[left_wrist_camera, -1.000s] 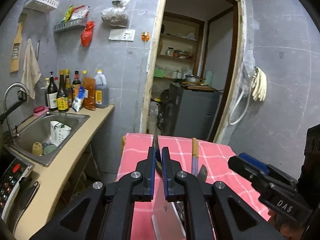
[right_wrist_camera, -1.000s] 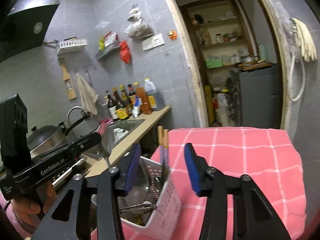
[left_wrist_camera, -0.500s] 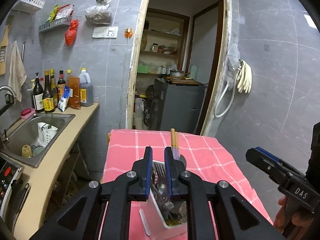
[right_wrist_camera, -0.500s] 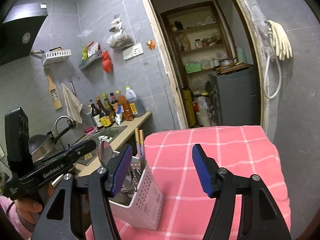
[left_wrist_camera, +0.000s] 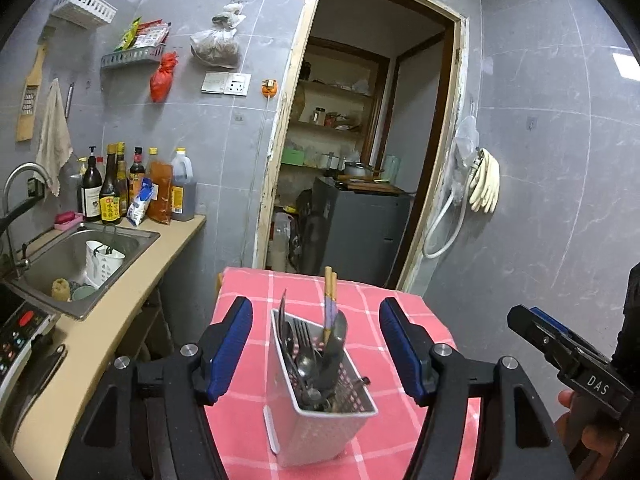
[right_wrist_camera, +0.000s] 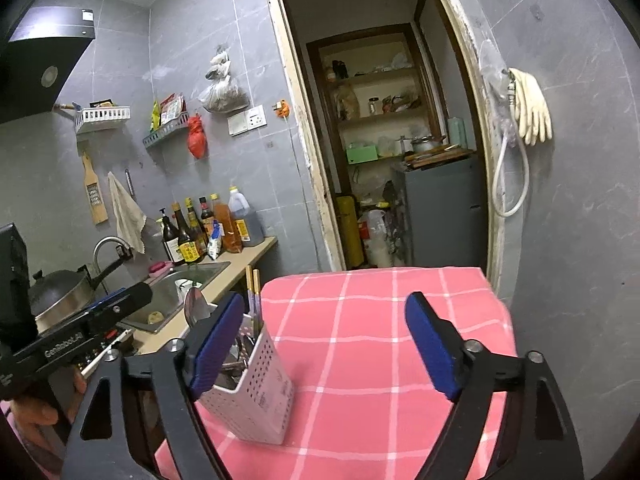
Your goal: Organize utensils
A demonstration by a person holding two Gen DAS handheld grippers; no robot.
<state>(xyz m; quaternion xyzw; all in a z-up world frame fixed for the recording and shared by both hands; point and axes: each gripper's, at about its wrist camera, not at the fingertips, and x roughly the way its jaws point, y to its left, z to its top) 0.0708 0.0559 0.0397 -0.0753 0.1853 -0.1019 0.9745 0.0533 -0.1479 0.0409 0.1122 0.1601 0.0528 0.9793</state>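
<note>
1. Here, a white perforated utensil caddy point(left_wrist_camera: 320, 412) stands upright on the table's pink checked cloth point(left_wrist_camera: 384, 364), near its left edge as the right wrist view shows.
2. Inside the caddy sit a fork point(left_wrist_camera: 301, 334), a spoon point(left_wrist_camera: 306, 360), a dark ladle-like utensil point(left_wrist_camera: 336, 344) and a pair of chopsticks point(left_wrist_camera: 330, 300) that stick up above the rim; further metal pieces lie tangled at the bottom and cannot be told apart.
3. The left gripper point(left_wrist_camera: 316, 346) has its jaws spread wide, one blue pad on each side of the caddy, holding nothing.
4. The right gripper point(right_wrist_camera: 324, 344) is likewise spread and empty, over bare cloth just to the right of the caddy.
5. On the counter, a steel sink point(left_wrist_camera: 120, 236) holds a white jug point(left_wrist_camera: 102, 262), a small bowl point(left_wrist_camera: 82, 292) and a yellow sponge point(left_wrist_camera: 60, 289).
</note>
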